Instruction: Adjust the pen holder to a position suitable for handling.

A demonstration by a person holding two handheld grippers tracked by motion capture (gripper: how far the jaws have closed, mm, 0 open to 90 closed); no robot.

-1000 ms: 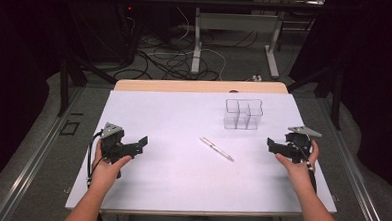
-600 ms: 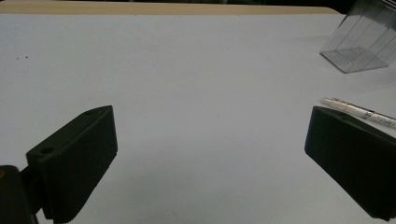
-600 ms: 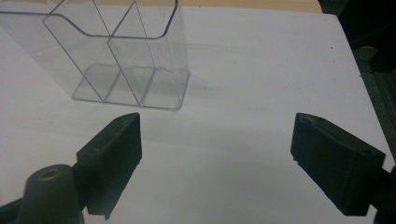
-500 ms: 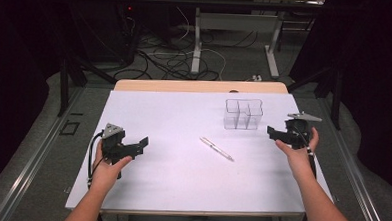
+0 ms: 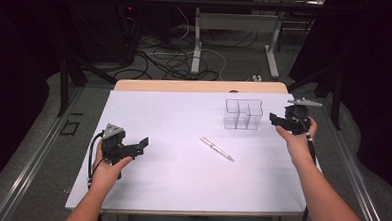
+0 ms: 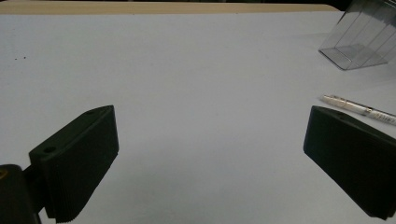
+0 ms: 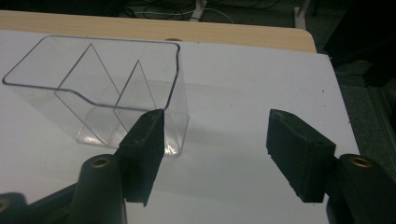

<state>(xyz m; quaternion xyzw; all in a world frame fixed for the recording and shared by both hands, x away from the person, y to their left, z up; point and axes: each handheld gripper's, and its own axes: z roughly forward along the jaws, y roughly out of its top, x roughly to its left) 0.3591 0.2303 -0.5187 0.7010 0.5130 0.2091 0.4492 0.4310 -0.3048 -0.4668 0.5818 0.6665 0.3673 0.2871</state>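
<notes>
A clear plastic organizer (image 5: 243, 114) with several compartments stands on the white table (image 5: 181, 180) at the back right. A white pen (image 5: 216, 148) lies flat near the middle. My right gripper (image 5: 274, 119) hovers just right of the organizer; its jaws have just been closing, stand apart and hold nothing. In the right gripper view the organizer (image 7: 93, 88) is ahead and left of that gripper (image 7: 215, 154). My left gripper (image 5: 141, 144) rests at the table's left, open and empty. In the left gripper view (image 6: 210, 154) the pen (image 6: 357, 108) lies ahead at the right.
A wooden strip (image 5: 200, 85) runs along the table's far edge. Cables (image 5: 176, 59) and table legs (image 5: 197, 40) lie on the floor beyond. The table's right edge (image 7: 341, 112) is close beside my right gripper.
My right gripper has risen and moved back toward the organizer, and its jaws have narrowed. The left hand, the pen and the organizer have stayed put.
</notes>
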